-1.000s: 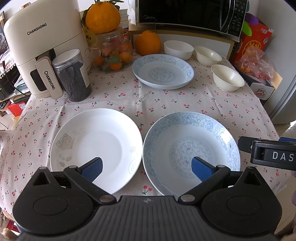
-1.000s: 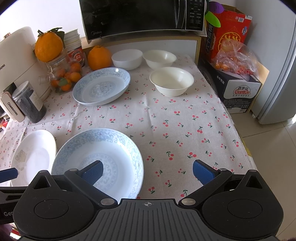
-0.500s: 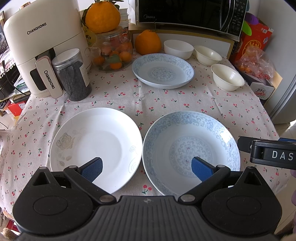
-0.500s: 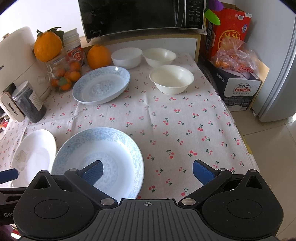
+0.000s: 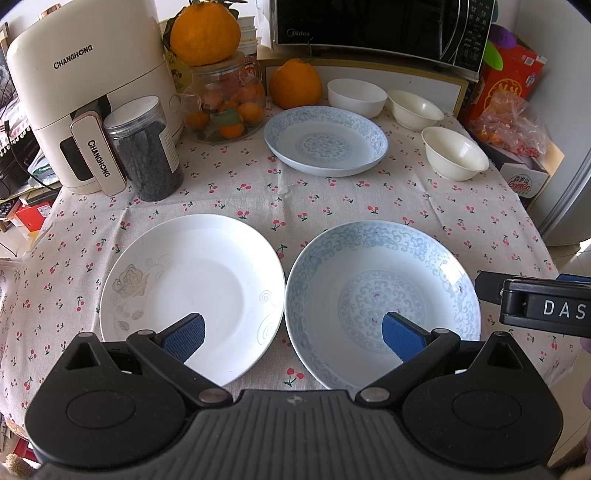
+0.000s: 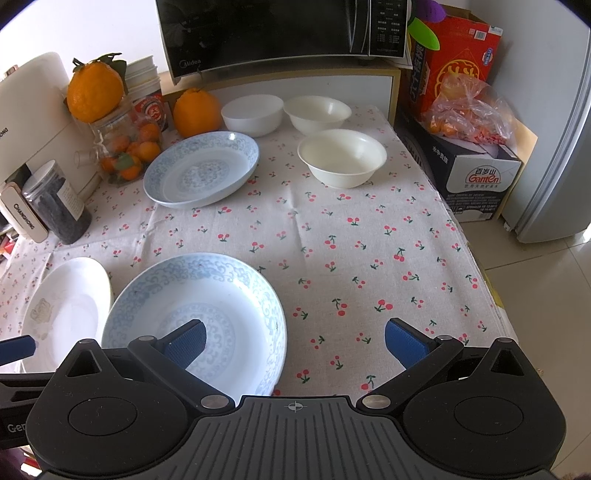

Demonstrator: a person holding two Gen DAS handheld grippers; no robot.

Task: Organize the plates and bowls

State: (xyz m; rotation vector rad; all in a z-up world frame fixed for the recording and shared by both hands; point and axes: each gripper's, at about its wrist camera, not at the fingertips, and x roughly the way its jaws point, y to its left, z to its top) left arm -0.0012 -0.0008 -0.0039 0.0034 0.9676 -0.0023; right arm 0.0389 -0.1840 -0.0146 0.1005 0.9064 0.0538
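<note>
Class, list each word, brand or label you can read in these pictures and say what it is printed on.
"CHANGHONG": air fryer body and handle.
"Midea": microwave.
"GanTen": cardboard box.
"DAS": right tool, at the left view's edge.
"Ge": left tool, at the right view's edge.
Unreadable: jar label, red box, microwave buttons.

Bright, sharp daylight; fisheye-curved edges.

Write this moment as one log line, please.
left gripper: open, empty | right gripper: open, empty | plates, bowls: unstacked on cherry-print tablecloth
</note>
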